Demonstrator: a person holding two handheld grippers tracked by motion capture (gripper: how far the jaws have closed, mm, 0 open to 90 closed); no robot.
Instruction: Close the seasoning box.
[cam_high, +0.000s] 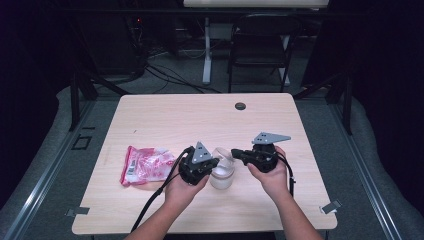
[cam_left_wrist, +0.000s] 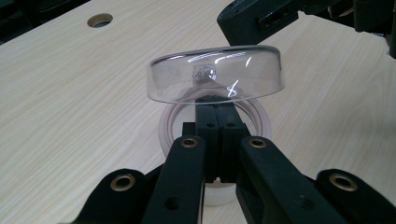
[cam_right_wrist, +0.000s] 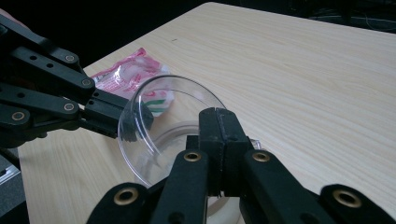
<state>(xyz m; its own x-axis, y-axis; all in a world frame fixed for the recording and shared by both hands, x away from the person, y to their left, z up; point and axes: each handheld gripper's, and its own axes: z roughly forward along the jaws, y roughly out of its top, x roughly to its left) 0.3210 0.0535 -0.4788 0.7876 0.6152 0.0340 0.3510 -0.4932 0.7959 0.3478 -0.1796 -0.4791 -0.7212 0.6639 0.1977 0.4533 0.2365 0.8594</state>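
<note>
A clear plastic jar (cam_high: 221, 178) stands on the wooden table (cam_high: 200, 120) between my hands. Its clear round lid (cam_left_wrist: 215, 77) is off the jar and tilted up on edge above the open mouth (cam_left_wrist: 168, 126). My left gripper (cam_left_wrist: 216, 100) is shut on the lid's rim, and the right gripper view shows its fingertips (cam_right_wrist: 122, 127) pinching the lid (cam_right_wrist: 159, 116). My right gripper (cam_right_wrist: 217, 116) is shut, with its tips at the jar's rim from the other side. Whether it pinches the rim cannot be told. Seen from above, the left gripper (cam_high: 214, 162) and the right gripper (cam_high: 235, 153) nearly meet over the jar.
A pink and white plastic packet (cam_high: 145, 165) lies on the table left of my left hand. A round cable hole (cam_high: 240, 106) is near the far edge. Beyond the table stands a dark folding chair (cam_high: 262, 45).
</note>
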